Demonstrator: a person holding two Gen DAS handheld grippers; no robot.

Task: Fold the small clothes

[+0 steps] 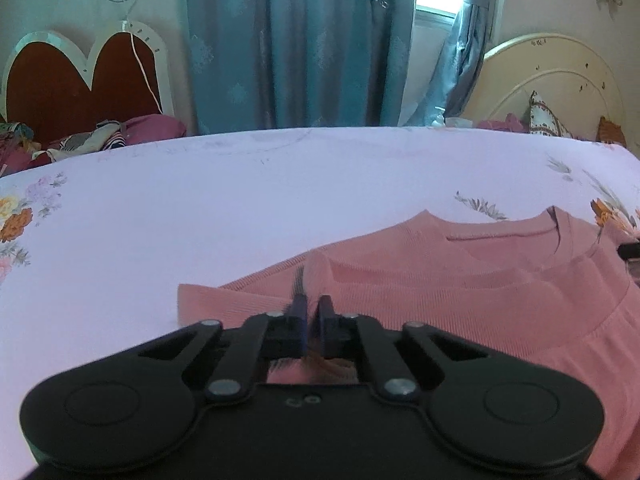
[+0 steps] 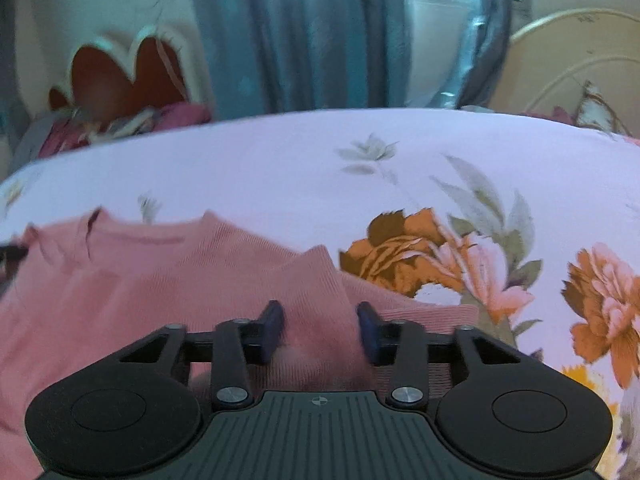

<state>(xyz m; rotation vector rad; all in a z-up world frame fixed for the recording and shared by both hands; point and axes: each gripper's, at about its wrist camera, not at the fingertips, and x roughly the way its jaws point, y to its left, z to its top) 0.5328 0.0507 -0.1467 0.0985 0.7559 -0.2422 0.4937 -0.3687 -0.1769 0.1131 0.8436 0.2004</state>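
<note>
A pink knit top lies on the floral bedsheet, its collar toward the far side and its lower part folded up over the body. My left gripper is shut on a raised fold of the pink top at its left side. In the right wrist view the pink top fills the lower left. My right gripper is open, its jaws on either side of a raised ridge of the fabric at the top's right side, not pinching it.
The bed's far edge meets blue curtains. A heart-shaped headboard with piled clothes stands at far left. A cream headboard with a pillow stands at far right. Orange flower prints mark the sheet to the right.
</note>
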